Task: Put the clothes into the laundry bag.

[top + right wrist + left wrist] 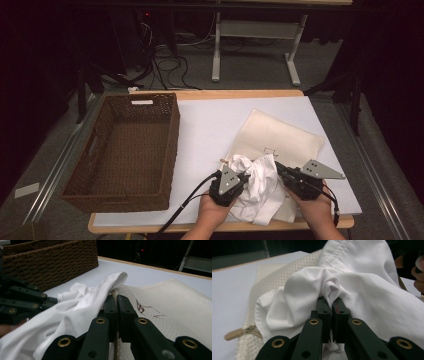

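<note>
A crumpled white cloth (260,187) lies at the mouth of a cream mesh bag (280,135) near the table's front edge. My left gripper (243,176) is shut on a bunched fold of the white cloth (362,285), the fabric pinched between its jaws (331,300). My right gripper (279,168) is shut on the zippered edge of the mesh bag (180,307), and a cream strip runs down between its jaws (117,298). The white cloth (82,305) drapes over that gripper's left side. A beige zipper pull (233,334) sticks out of the bag's corner.
A brown wicker basket (172,145) stands open on the table's left half, with nothing visible inside. A white sheet (210,120) covers the tabletop. Behind the table are a dark floor, cables and a white frame (216,50).
</note>
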